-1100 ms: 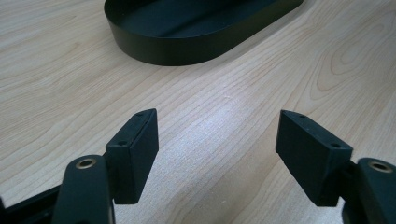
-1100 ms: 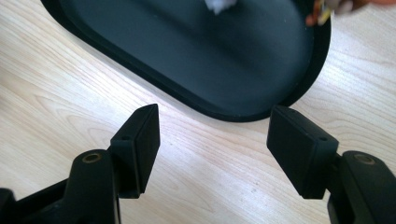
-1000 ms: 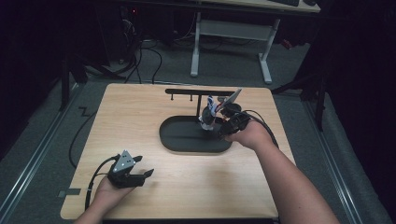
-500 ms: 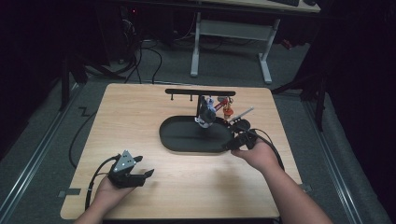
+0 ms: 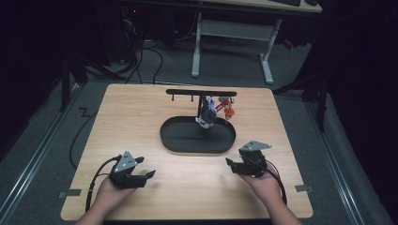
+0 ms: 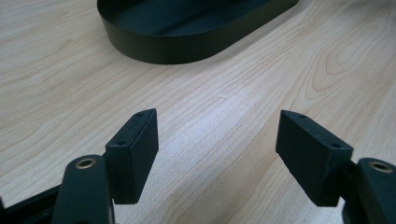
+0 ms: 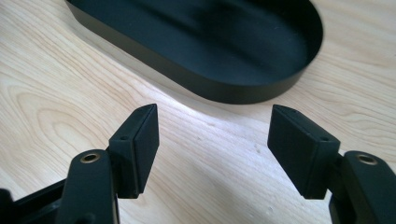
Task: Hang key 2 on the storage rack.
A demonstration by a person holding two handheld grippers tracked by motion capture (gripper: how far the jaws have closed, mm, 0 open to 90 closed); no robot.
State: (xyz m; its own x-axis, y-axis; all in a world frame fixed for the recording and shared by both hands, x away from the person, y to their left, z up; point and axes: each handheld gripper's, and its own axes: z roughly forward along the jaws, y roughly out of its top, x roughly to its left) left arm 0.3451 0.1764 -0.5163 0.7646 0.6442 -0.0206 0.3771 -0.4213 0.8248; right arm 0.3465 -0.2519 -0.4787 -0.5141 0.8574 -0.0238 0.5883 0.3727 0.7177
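The left gripper [image 5: 149,175] rests low on the light wooden table [image 5: 131,122], jaws wide apart and empty; the right gripper [image 5: 228,163] does likewise at the near right. Between and beyond them lies a black oval tray [image 5: 178,140]. The high view adds a black T-shaped stand [image 5: 201,93] with small colourful trinkets [image 5: 208,112] hanging from it, too small to identify. Grey carpet and white desk legs [image 5: 265,51] lie behind.

A dim room: grey carpet floor [image 5: 42,140], white-legged desk [image 5: 234,28] behind the wooden table [image 5: 136,117].
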